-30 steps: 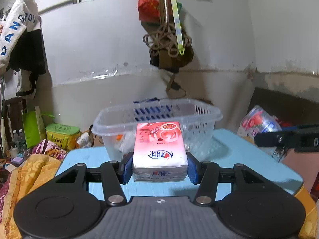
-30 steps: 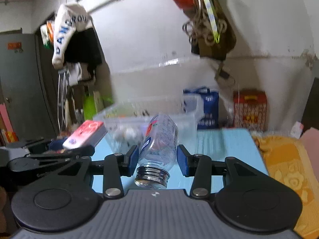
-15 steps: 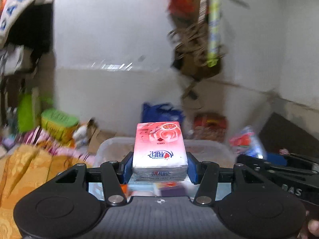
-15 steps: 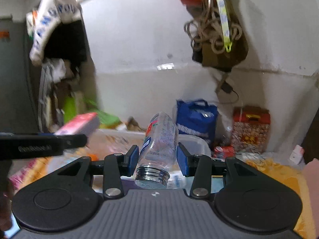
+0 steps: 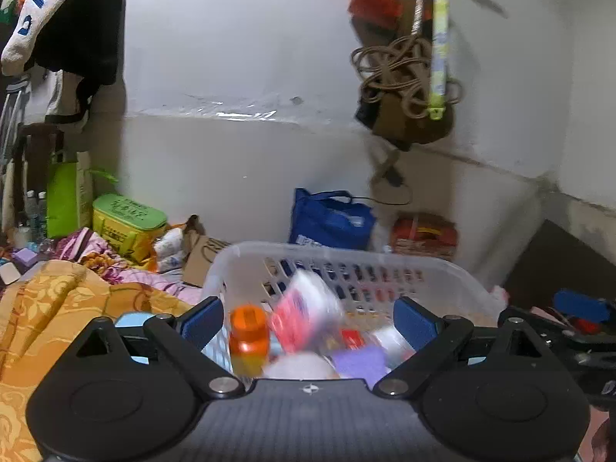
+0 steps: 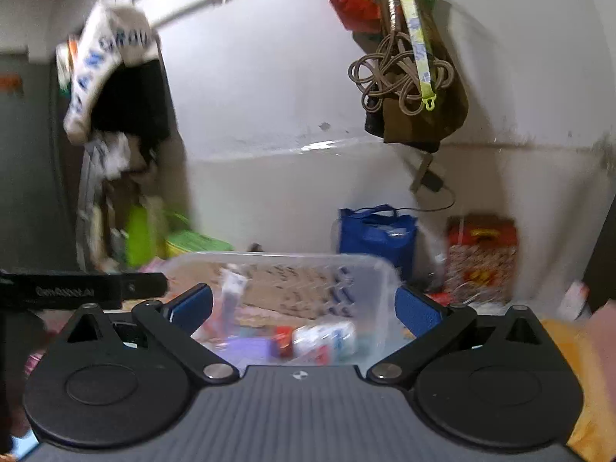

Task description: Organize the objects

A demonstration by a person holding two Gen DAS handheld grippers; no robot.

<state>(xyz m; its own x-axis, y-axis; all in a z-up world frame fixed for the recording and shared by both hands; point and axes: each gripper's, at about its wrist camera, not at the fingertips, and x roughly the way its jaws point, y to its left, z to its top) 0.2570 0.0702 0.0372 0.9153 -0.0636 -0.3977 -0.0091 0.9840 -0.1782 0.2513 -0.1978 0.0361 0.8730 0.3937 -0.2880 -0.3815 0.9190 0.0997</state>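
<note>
both grippers, left and right, hang wide open and empty above the basket; lift straight up, clear of its rim.

The pink tissue pack is smeared by motion blur above the basket, tilted, its print unreadable. The bottle lying in the basket is blurred too, its label illegible. Both tool bodies hide the basket's near wall and part of its contents; the orange-capped item and purple piece are only partly seen. The hanging clothes at the wall are smeared.
</note>
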